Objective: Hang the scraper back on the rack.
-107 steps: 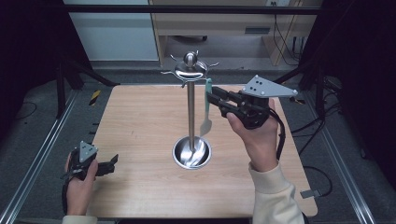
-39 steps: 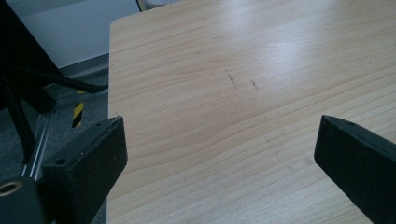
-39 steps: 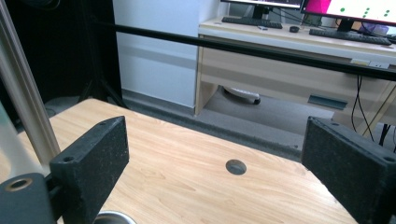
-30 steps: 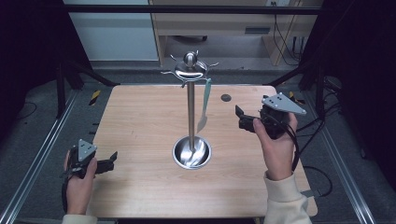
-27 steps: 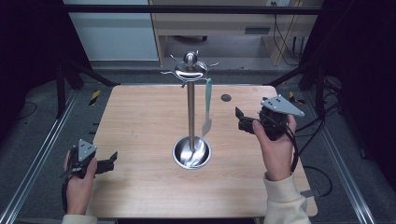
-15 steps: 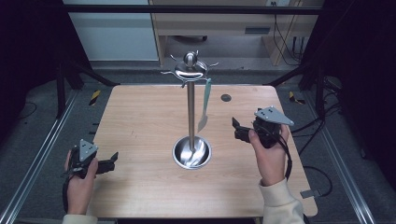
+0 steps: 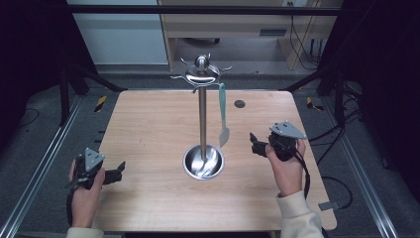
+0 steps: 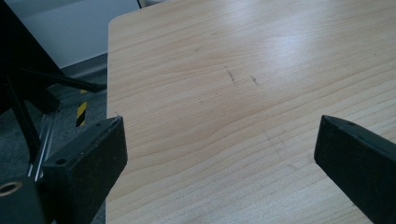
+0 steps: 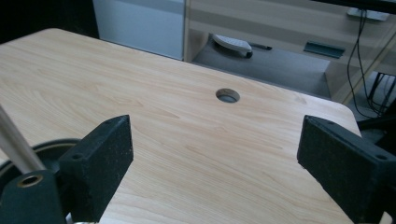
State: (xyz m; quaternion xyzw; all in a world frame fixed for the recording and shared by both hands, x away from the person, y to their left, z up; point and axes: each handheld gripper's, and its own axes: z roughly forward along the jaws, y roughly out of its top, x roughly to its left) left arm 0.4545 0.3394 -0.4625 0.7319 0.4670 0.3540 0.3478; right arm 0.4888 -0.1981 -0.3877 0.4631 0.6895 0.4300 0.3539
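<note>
The person's left hand (image 7: 85, 184) holds the black two-jaw left gripper (image 7: 117, 172) low and pointing right with its jaws spread wide, while the right hand (image 7: 286, 166) holds the black right gripper (image 7: 255, 145) pointing left, jaws likewise wide apart.

**Three cameras, one bench**

The high view looked forward and down on the whole bench (image 7: 148, 124) from its 6 o'clock side. Each gripper view sat low and close over the wood. The right one shared the cable hole (image 9: 227, 95) with the high view.
</note>
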